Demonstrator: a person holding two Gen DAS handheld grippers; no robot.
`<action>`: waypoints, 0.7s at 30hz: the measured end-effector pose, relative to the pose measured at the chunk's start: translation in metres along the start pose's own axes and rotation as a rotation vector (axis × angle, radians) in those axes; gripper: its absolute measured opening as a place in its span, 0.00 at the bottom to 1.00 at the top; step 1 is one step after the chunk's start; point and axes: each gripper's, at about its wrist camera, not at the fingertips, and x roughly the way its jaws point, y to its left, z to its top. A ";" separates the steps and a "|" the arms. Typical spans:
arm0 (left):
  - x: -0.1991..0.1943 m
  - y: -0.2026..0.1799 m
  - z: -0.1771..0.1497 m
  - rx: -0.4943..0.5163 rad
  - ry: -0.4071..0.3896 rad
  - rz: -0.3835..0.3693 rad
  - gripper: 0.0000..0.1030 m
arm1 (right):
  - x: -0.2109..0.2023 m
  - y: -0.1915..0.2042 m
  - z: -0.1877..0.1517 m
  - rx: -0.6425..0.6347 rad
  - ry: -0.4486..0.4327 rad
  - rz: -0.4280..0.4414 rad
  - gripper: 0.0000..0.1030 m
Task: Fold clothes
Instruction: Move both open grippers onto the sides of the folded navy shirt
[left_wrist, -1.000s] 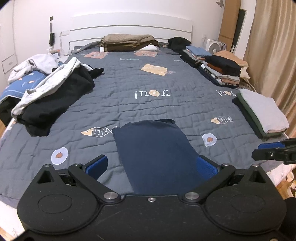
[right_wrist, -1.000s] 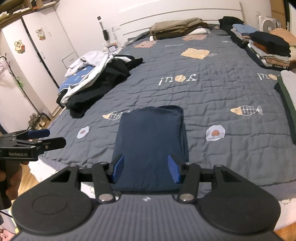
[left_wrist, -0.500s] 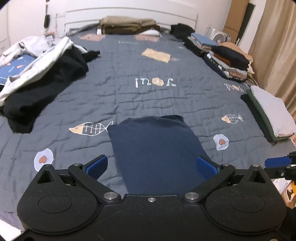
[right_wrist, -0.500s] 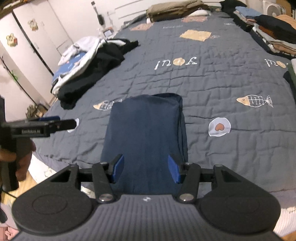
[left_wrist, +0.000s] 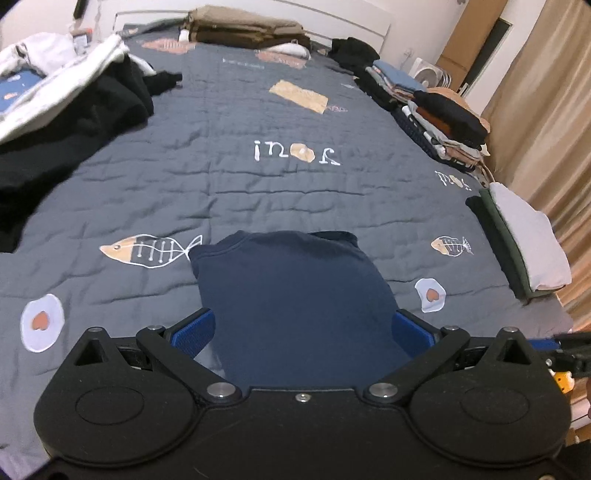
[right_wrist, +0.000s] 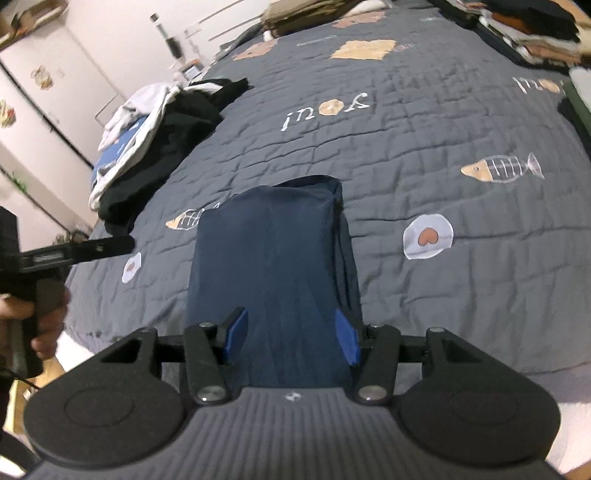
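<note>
Left wrist view
- Navy garment (left_wrist: 295, 295): lies part-folded as a long strip on the grey quilt (left_wrist: 258, 192), its near end running toward the foot edge of the bed, likely so both tools can reach its near corners.
- Left gripper (left_wrist: 303, 328): jaws spread wide, one pad on each side of the strip's near end, nothing pinched; it points steeply down at the cloth.
- Folded stacks (left_wrist: 524, 236): lined along the right edge of the bed, probably the finished pieces.
- Unfolded heap (left_wrist: 74, 110): piled at the left edge, likely waiting its turn.
- Open room: bare quilt beyond the strip's far end, enough for a fold away from the person.

Right wrist view
- Right gripper (right_wrist: 291, 339): jaws about half open, hanging over the garment's (right_wrist: 273, 266) near end; the pads do not appear to press on it.
- Layered edge: doubled folds show along the strip's right side.
- Room: quilt (right_wrist: 443, 147) is clear right of the strip; the other tool sits well apart at left.
</note>
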 end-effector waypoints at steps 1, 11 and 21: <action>0.006 0.005 0.001 -0.009 0.001 -0.015 0.99 | 0.003 -0.002 -0.001 0.007 0.007 0.009 0.50; 0.059 0.063 -0.007 -0.098 0.018 -0.088 0.97 | 0.047 -0.026 -0.013 0.081 0.098 0.094 0.50; 0.107 0.102 -0.017 -0.166 0.038 -0.177 0.86 | 0.093 -0.062 -0.022 0.137 0.154 0.137 0.50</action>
